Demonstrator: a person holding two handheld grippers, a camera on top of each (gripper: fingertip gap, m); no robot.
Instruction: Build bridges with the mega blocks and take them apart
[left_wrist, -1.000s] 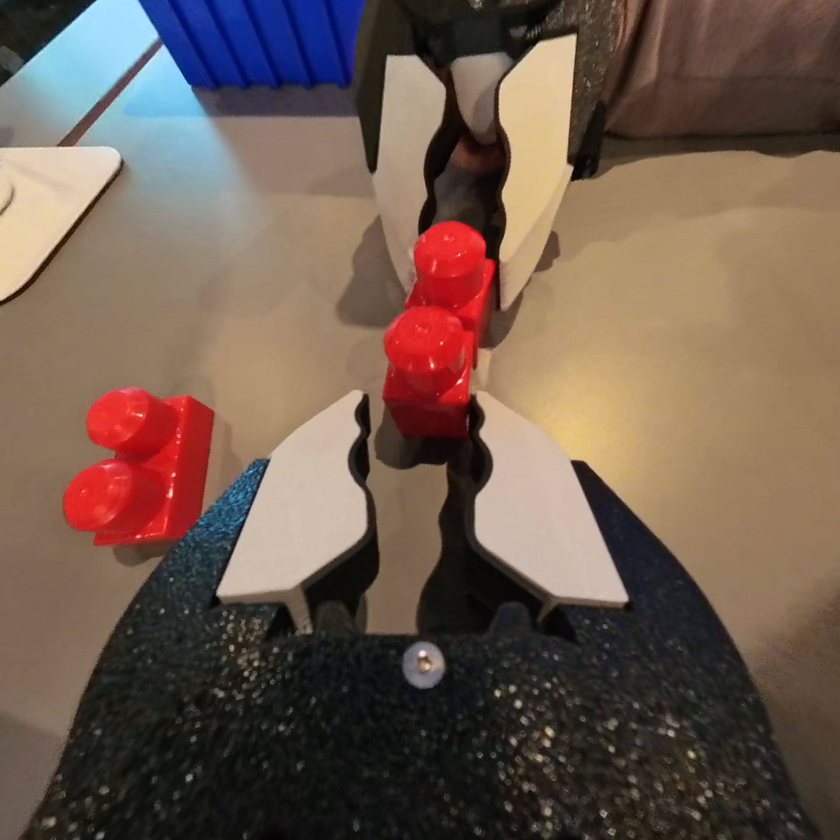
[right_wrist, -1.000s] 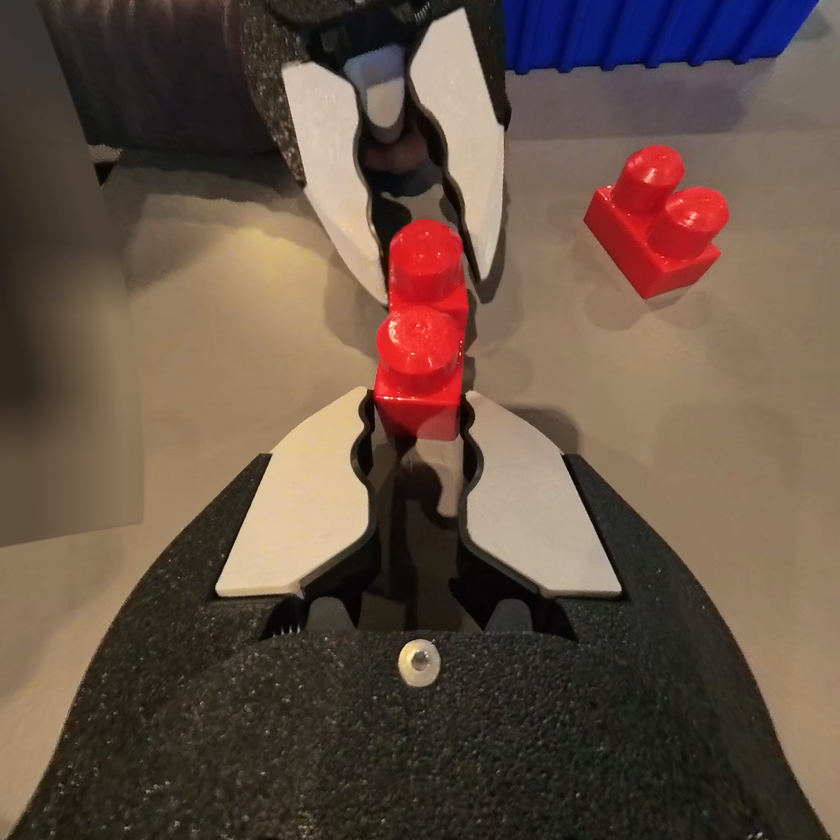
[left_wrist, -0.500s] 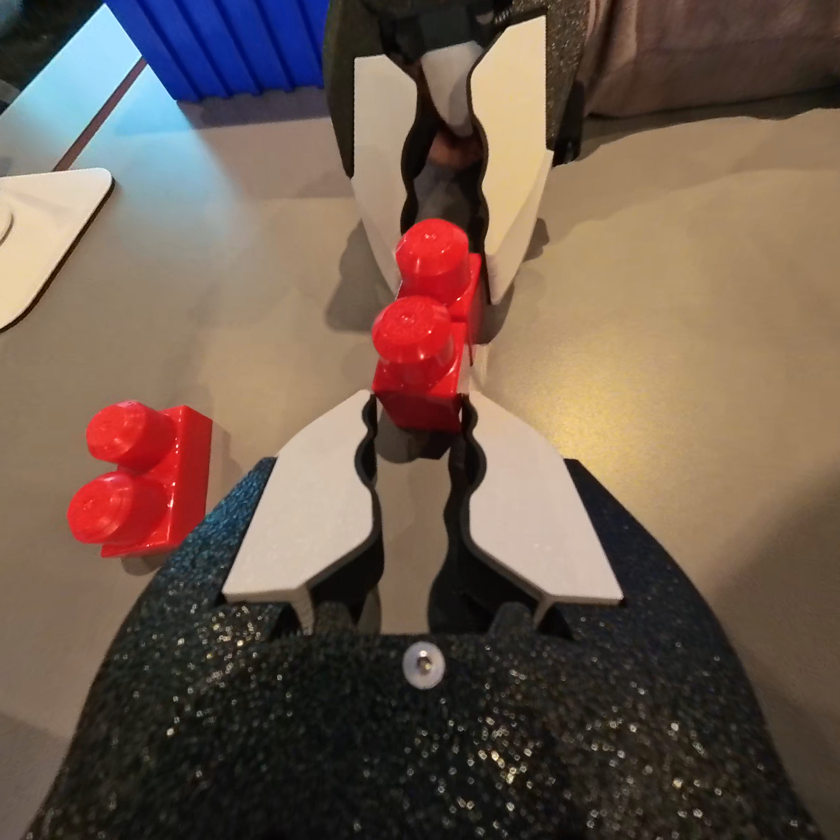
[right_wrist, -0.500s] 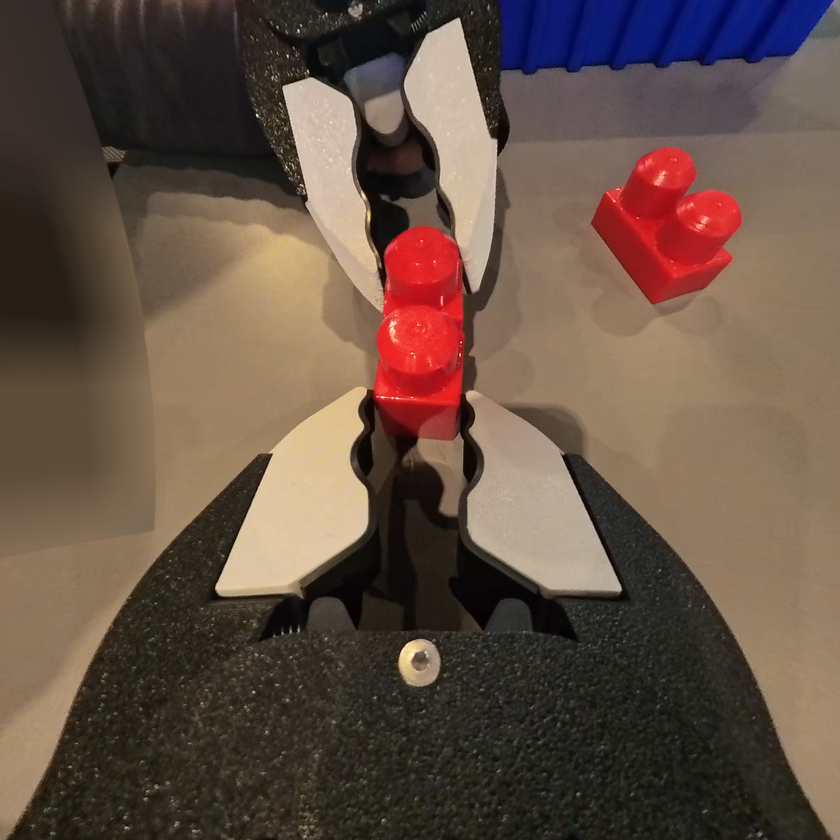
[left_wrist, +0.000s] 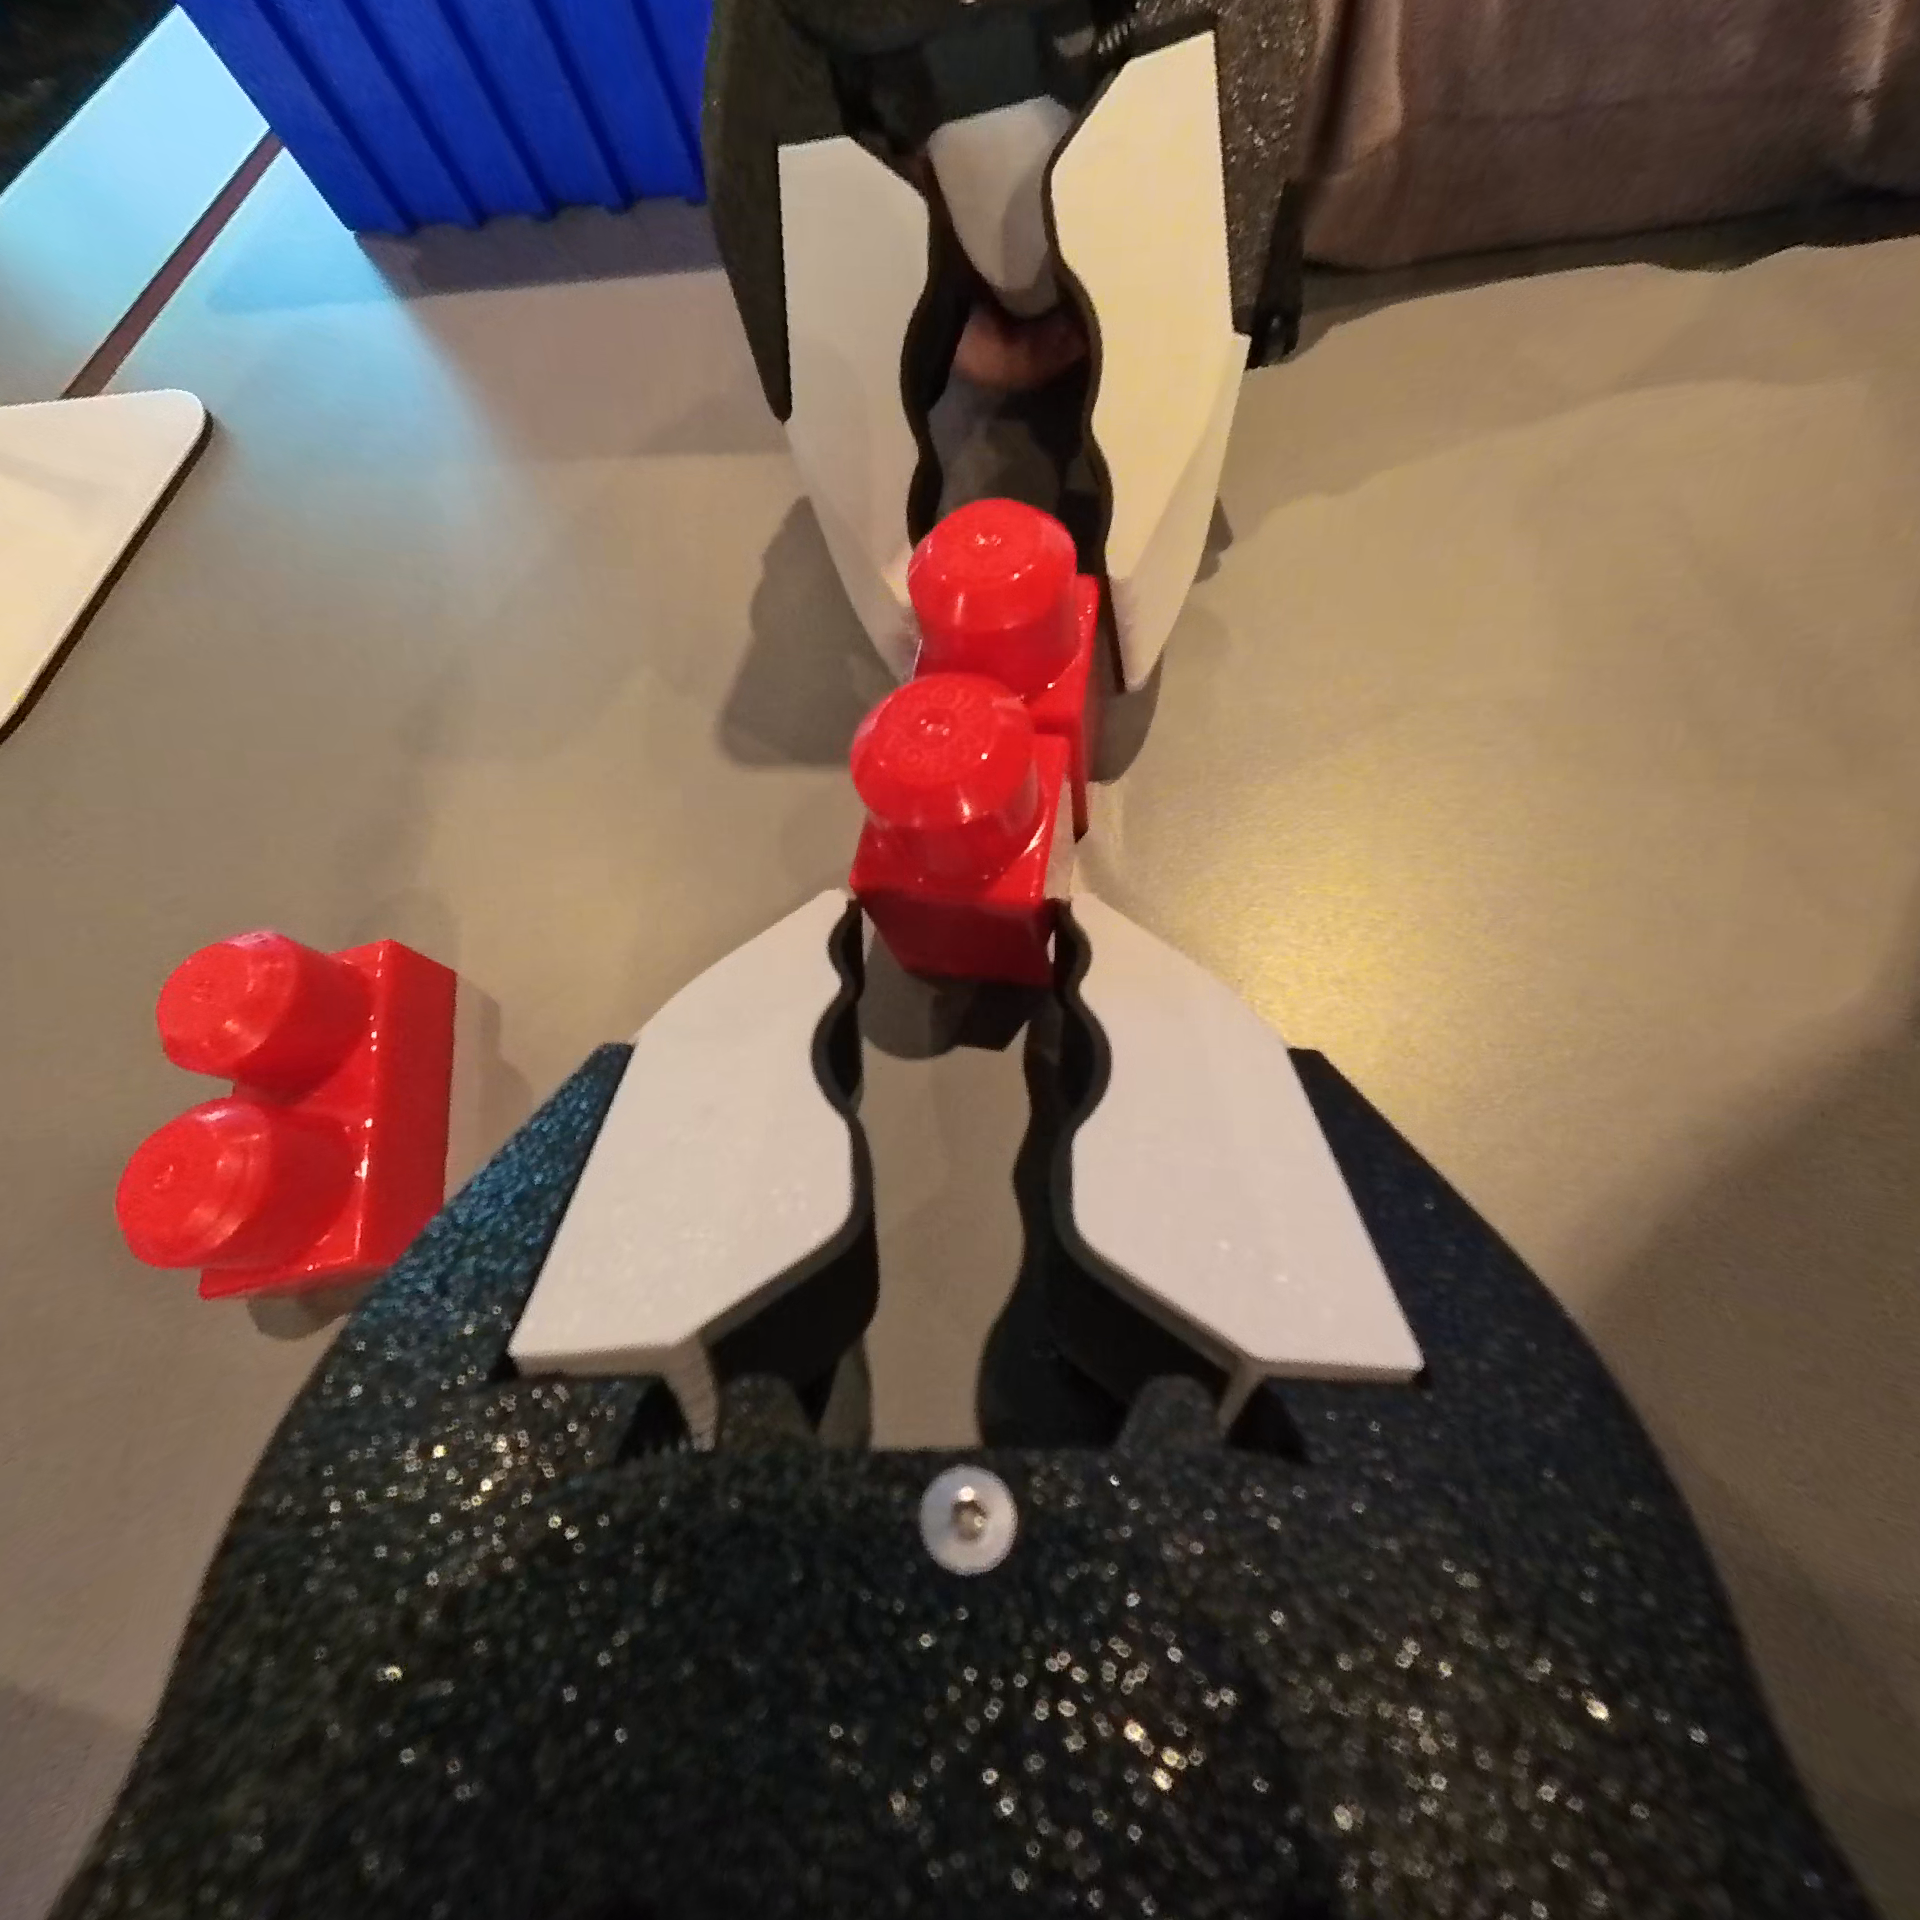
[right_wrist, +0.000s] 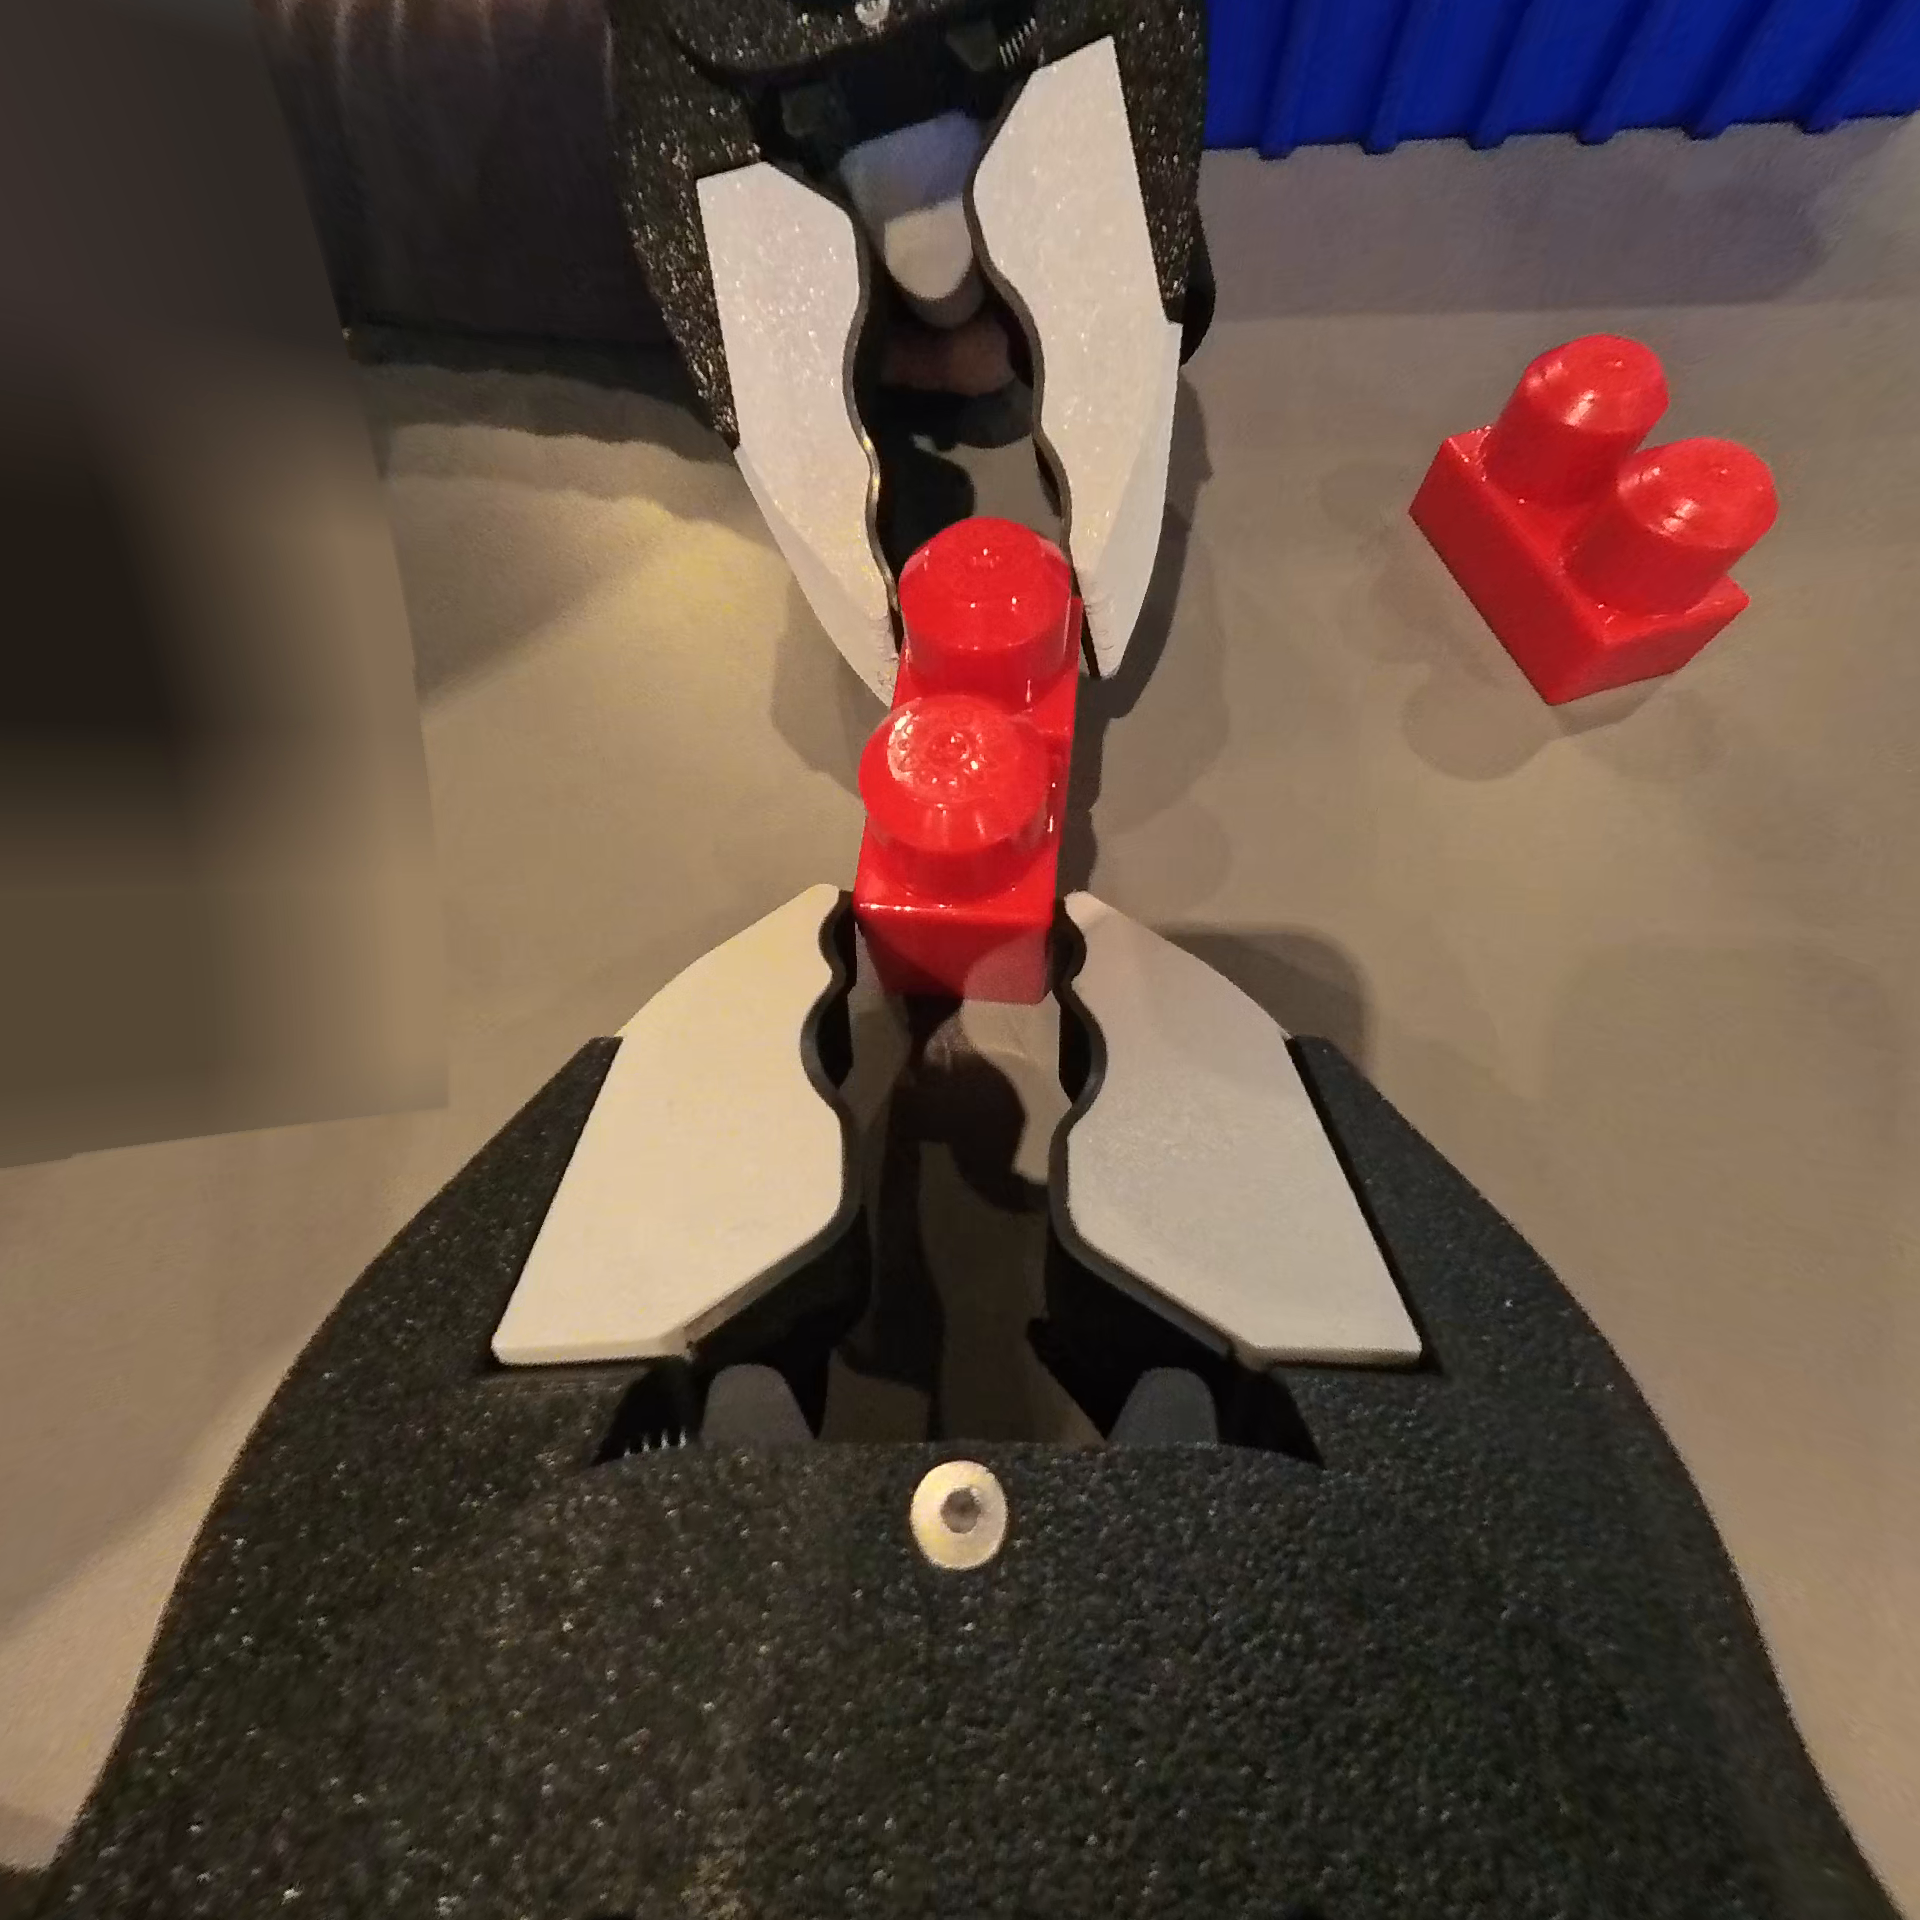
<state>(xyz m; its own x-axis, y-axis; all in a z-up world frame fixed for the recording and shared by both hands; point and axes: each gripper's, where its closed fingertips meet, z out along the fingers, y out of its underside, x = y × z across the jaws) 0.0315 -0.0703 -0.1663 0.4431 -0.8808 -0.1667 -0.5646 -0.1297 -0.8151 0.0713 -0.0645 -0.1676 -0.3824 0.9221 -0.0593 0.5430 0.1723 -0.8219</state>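
Observation:
Two red studs stand in line on a red mega block piece (left_wrist: 951, 831) held a little above the grey table. I cannot tell whether it is one two-stud block or two single blocks pressed together. My left gripper (left_wrist: 956, 920) is shut on its near end in the left wrist view. My right gripper (left_wrist: 1013, 665) faces it and is shut on the far end. In the right wrist view the right gripper (right_wrist: 956, 909) grips the near end of the piece (right_wrist: 956, 821) and the left gripper (right_wrist: 992, 665) grips the far end. A loose red two-stud block (left_wrist: 291, 1112) lies on the table, and it also shows in the right wrist view (right_wrist: 1590, 530).
A blue ribbed box (left_wrist: 468, 104) stands at the back of the table (left_wrist: 1507, 727), and it also shows in the right wrist view (right_wrist: 1558, 62). A white board (left_wrist: 73, 499) lies at the left edge. Dark fabric (left_wrist: 1610, 125) runs along the far side. The tips of one gripper are about 5 centimeters away from the tips of the other.
Both grippers keep their hold on the red piece. The pair has shifted slightly, and the loose block sits a little closer to the left gripper's body in its view.

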